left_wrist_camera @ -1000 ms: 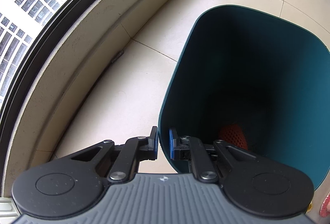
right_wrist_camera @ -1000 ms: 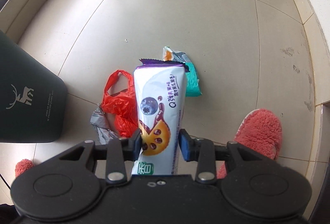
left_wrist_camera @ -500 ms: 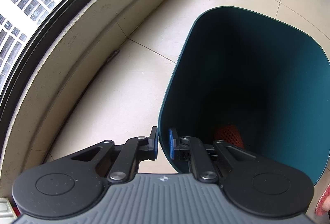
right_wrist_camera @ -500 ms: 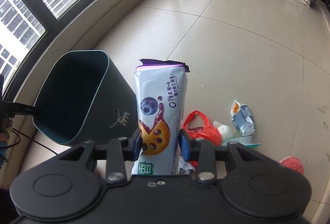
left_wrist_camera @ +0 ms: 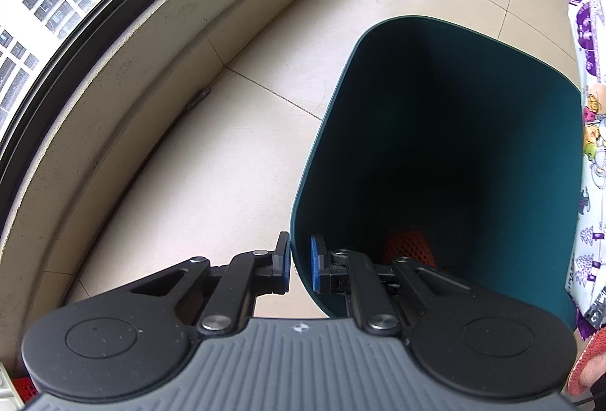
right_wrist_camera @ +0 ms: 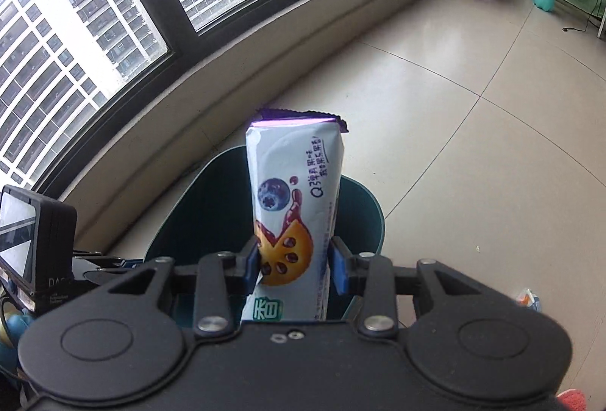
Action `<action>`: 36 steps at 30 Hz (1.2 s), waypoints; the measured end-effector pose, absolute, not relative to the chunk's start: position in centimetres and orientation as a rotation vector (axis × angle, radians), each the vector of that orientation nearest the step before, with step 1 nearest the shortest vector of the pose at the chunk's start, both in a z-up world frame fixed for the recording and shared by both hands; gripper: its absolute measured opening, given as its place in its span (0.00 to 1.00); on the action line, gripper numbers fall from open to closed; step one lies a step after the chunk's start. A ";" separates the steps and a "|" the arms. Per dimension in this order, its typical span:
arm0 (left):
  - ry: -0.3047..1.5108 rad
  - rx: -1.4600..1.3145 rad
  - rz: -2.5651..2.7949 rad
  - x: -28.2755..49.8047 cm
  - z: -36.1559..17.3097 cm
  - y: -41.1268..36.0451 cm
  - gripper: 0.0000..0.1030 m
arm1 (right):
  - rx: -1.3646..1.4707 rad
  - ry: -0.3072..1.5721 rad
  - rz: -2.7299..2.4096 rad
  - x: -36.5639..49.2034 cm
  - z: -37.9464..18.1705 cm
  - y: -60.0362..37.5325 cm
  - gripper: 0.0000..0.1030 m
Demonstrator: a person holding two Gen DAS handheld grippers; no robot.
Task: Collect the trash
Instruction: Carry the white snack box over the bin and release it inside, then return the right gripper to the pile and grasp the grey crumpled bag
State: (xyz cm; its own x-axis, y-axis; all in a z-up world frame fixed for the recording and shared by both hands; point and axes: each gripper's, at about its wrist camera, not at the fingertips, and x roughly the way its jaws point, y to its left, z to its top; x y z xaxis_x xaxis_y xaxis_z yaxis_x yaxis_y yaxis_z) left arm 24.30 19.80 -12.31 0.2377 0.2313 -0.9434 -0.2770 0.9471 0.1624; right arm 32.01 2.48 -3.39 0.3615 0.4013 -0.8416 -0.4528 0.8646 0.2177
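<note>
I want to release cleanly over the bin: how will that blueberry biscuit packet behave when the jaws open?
The biscuit packet stands straight above the right gripper, so it is probably fairly stiff. Its glossy film looks slippery, so it should slide free. It seems light and may topple, yet the teal bin, whose rim the left gripper pinches, sits beneath it.

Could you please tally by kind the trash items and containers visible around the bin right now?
Bins: 1, the dark green bin.
Snack wrappers: 2, the biscuit wrapper and the small wrapper on the floor.
Orange mesh item inside the bin: 1.
Total: 4.
</note>
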 end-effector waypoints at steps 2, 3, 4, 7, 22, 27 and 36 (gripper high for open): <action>1.284 -0.044 0.342 24.3 -12.3 19.7 0.10 | -0.068 1.082 0.553 32.5 -4.4 3.9 0.35; 1.283 -0.046 0.339 24.3 -12.3 19.7 0.10 | -0.081 1.094 0.558 32.4 -5.2 4.6 0.35; 1.283 -0.049 0.337 24.4 -12.3 19.7 0.10 | -0.087 1.105 0.560 32.6 -5.8 5.1 0.35; 1.284 -0.057 0.331 24.5 -12.2 19.6 0.10 | -0.131 1.141 0.561 32.8 -8.2 6.7 0.35; 1.280 -0.057 0.309 24.8 -11.9 18.4 0.10 | -0.214 1.268 0.516 32.6 -15.7 10.0 0.47; 1.277 -0.057 0.309 24.5 -11.9 18.9 0.09 | -0.208 1.246 0.525 32.4 -15.2 9.6 0.61; 1.276 -0.050 0.314 24.3 -12.0 19.6 0.10 | -0.188 1.195 0.597 30.6 -11.5 7.5 0.69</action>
